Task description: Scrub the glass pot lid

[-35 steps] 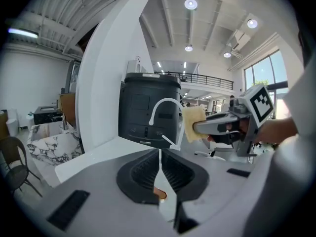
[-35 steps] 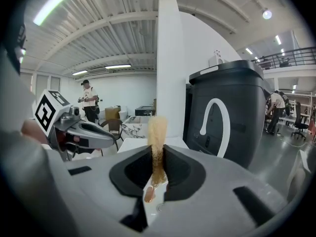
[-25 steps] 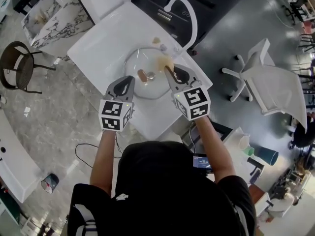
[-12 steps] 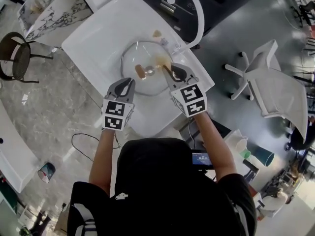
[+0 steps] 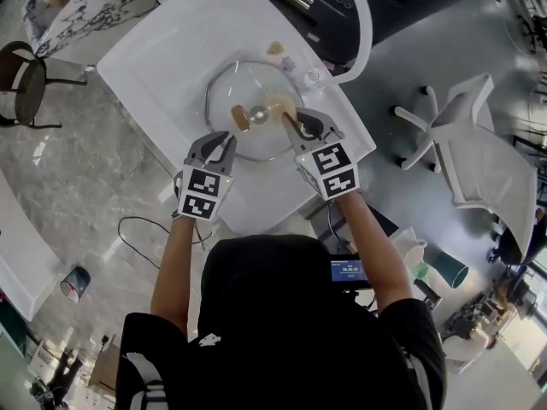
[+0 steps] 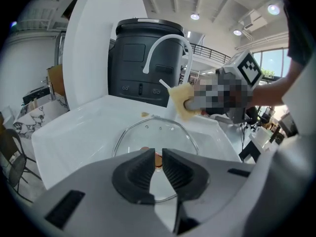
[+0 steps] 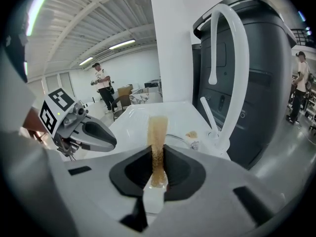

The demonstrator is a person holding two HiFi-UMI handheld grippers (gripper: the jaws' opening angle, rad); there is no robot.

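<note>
Both grippers have come down toward the lid, which lies knob up in the sink. Our left gripper is empty, jaws together, just short of the knob. Our right gripper stays clamped on the sponge, beside the knob. We judge scrubbing is about to begin, though no contact shows yet.

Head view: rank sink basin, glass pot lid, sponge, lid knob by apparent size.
1. sink basin
2. glass pot lid
3. sponge and lid knob: about alike; the right hand-held gripper partly hides the sponge, so no ranking.
</note>
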